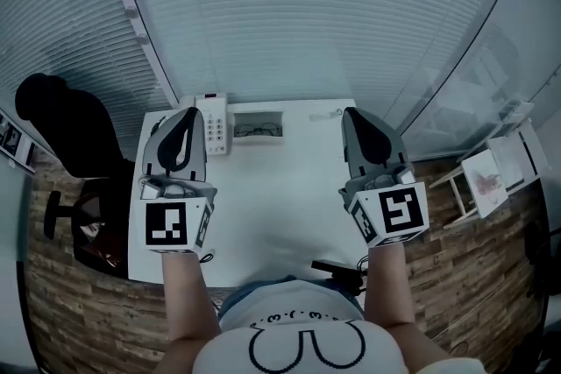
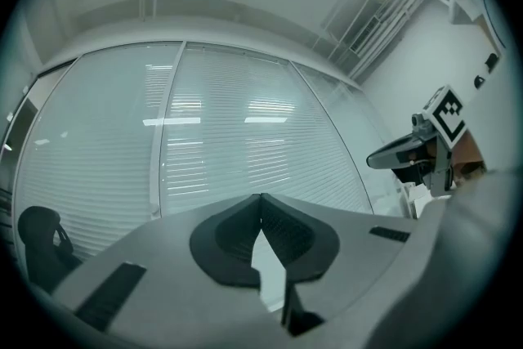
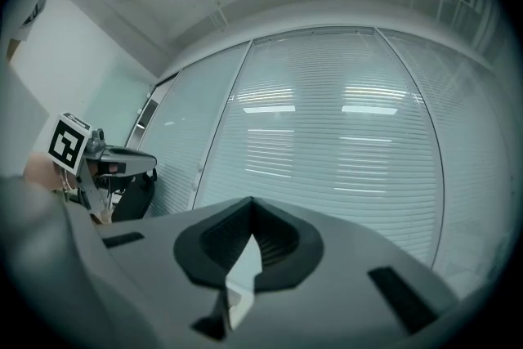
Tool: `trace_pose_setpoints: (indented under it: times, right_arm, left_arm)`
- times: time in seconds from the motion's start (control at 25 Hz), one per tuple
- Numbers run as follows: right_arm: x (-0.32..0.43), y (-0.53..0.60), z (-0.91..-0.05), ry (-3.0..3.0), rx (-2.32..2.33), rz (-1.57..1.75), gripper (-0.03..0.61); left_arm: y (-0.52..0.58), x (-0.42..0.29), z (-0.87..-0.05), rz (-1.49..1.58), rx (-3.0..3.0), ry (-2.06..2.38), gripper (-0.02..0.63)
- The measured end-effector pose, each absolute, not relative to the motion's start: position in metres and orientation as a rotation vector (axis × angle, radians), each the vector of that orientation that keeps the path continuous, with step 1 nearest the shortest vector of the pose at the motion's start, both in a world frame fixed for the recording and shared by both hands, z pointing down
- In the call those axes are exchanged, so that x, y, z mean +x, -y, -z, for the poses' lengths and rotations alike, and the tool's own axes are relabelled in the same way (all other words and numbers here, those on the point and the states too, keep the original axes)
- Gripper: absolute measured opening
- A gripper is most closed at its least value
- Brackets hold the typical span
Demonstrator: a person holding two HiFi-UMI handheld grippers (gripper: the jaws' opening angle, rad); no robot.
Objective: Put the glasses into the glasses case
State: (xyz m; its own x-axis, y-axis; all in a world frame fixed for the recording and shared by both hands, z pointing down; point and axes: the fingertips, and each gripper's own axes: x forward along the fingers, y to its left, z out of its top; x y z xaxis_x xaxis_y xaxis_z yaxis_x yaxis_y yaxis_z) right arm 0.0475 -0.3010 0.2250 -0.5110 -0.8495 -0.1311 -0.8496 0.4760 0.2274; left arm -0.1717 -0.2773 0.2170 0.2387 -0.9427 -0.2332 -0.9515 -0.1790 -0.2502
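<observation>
On the white table (image 1: 280,188), at its far edge, stands a white open glasses case (image 1: 259,116). Dark-framed glasses (image 1: 257,132) appear to lie inside it. My left gripper (image 1: 191,111) is held above the table's left side, shut, with nothing between its jaws. My right gripper (image 1: 348,112) hangs above the right side, also shut and empty. Both point towards the window blinds, with the case between them and further back. In the left gripper view the jaws (image 2: 261,199) meet tip to tip before the blinds, and so do those in the right gripper view (image 3: 250,202).
A white keypad phone (image 1: 213,125) lies left of the case. A black office chair (image 1: 66,131) stands left of the table, and a white side stand with paper (image 1: 486,175) to the right. A black object (image 1: 337,269) sits at the table's near edge.
</observation>
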Motion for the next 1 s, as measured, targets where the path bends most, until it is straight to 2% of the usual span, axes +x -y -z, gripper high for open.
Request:
trace_pose_setpoints:
  times: [1.0]
  right_arm:
    - [0.0399, 0.2926, -0.2258, -2.732, -1.601, -0.478, 0.006]
  left_arm:
    - [0.2755, -0.1783, -0.217, -0.035, -2.192, -1.722, 0.015]
